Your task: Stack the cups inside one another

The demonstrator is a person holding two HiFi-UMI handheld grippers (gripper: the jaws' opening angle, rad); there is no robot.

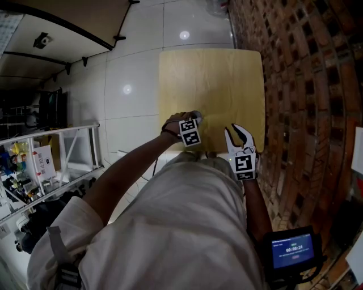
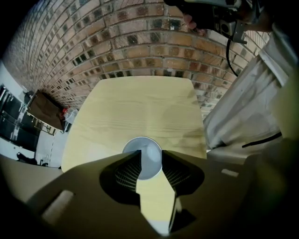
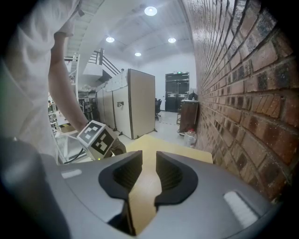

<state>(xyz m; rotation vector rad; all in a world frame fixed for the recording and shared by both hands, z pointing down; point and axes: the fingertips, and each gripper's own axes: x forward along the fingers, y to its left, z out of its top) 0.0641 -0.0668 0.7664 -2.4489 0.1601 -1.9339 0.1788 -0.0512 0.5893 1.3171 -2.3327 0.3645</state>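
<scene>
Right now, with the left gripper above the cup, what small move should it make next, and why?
Probably lift the left gripper straight up, clear of the cup. Its fingers stand apart and do not press on the cup, which sits upright on the table. No other loose cup shows, and the right gripper is open and empty.

I'm looking down on a pale wooden worktop, its right edge just beside a brick wall. Glossy white floor tiles run along its left. A metal rack crammed with small items stands far left. Bottom right, a small screen glows blue. The right gripper view gives me tall grey cabinets under round ceiling lights.
</scene>
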